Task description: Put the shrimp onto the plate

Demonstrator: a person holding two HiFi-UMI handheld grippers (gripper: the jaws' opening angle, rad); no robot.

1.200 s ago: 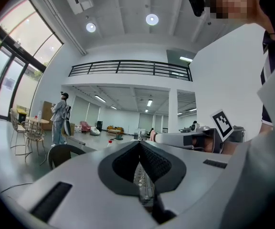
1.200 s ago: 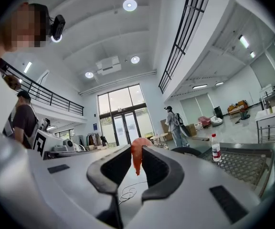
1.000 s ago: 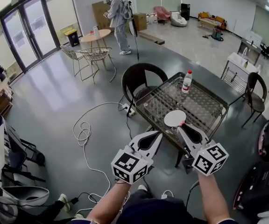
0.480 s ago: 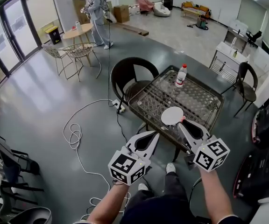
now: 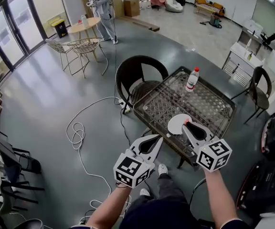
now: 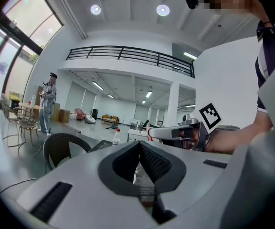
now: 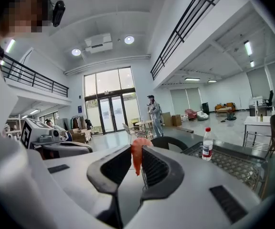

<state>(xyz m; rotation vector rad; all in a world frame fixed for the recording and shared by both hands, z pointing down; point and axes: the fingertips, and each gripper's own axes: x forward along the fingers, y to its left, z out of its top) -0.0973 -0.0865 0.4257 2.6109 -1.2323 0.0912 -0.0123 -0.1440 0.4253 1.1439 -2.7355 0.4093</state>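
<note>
Gripping a small orange-pink shrimp between its clamped jaws, the right gripper is hovering over the near edge of the square glass-topped wire table, its tip showing against the round white plate lying there. The left gripper is hanging just off the table's near-left corner, jaws pressed together on nothing.

Bright daylight, sharp, fisheye-warped edges
</note>
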